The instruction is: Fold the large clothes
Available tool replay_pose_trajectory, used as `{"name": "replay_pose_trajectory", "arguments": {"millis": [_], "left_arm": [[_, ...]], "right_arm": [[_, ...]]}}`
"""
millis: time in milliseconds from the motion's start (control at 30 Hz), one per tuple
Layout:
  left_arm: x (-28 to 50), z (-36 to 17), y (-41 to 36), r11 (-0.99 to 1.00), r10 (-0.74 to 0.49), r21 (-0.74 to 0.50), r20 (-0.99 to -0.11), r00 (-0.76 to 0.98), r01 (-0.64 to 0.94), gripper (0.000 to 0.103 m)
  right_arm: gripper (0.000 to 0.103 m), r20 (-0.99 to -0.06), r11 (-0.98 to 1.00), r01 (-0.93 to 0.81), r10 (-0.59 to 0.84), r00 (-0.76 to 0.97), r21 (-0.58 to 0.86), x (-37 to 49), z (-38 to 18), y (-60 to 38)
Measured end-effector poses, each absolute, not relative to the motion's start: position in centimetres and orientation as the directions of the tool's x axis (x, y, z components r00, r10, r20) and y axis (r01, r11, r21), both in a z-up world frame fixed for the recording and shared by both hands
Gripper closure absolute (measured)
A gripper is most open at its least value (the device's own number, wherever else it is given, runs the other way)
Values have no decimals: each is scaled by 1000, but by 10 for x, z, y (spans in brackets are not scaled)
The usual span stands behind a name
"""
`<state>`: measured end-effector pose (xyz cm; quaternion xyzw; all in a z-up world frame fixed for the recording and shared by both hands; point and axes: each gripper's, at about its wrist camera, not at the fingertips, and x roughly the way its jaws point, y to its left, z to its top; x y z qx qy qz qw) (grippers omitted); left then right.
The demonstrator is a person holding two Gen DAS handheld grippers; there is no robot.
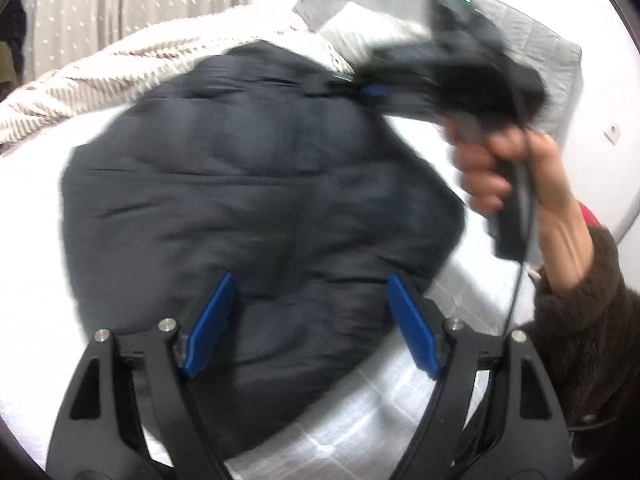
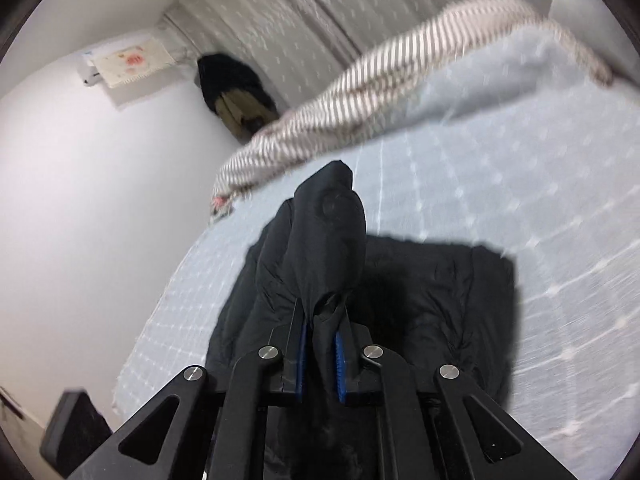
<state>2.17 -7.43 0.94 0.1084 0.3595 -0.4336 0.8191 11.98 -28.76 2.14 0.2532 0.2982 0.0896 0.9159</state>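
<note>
Right wrist: tongs [image 2: 320, 354] pinching raised jacket [image 2: 328, 240].

right hand-held gripper [image 1: 362, 90] motion-blurred, its pads sunk in dark jacket [image 1: 248, 184] folds; near hem beyond the frame

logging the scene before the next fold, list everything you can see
jacket: one, black, puffy, spread on the bed
bed sheet: one, white, checked, under the jacket
blanket: one, cream, striped, bunched along the far edge
pillow: one, grey, at the head of the bed
curtain: one, pale, dotted, behind the bed
hanging clothes: dark, by the curtain
left tongs: open over the jacket
right tongs: shut on a jacket fold
hand: one, holding the right tongs
</note>
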Motion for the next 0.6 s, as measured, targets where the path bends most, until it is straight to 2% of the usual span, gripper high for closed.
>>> {"name": "replay_pose_trajectory", "arguments": {"millis": [67, 167, 233, 267, 300, 333, 367, 400, 600], "left_arm": [[28, 19, -70, 631, -623, -128, -671, 402, 765, 24], [40, 23, -66, 696, -576, -102, -670, 469, 711, 16], [52, 21, -62, 750, -526, -96, -687, 502, 655, 13], [60, 20, -61, 776, -497, -100, -704, 507, 623, 10], [68, 18, -56, 797, -474, -108, -721, 505, 594, 8], [78, 16, -53, 819, -450, -119, -741, 499, 562, 8], [86, 13, -49, 835, -435, -136, -757, 488, 533, 8], [94, 11, -46, 845, -429, -158, -770, 473, 511, 7], [131, -9, -29, 841, -519, -388, -775, 361, 377, 7]], "right_arm": [[93, -510, 872, 28, 258, 821, 488, 105, 25, -291], [92, -618, 873, 172, 172, 768, 457, 95, 2, -307], [83, -696, 876, 251, 125, 707, 412, 104, -18, -317], [72, -713, 870, 280, 109, 692, 405, 104, -25, -321], [57, -721, 861, 303, 101, 685, 408, 107, -30, -326], [48, -724, 845, 325, 102, 682, 425, 105, -31, -333], [32, -716, 829, 335, 108, 690, 448, 101, -29, -339], [24, -703, 819, 332, 117, 701, 467, 93, -30, -345], [22, -584, 622, 285, 351, 732, 730, 91, -50, -379]]}}
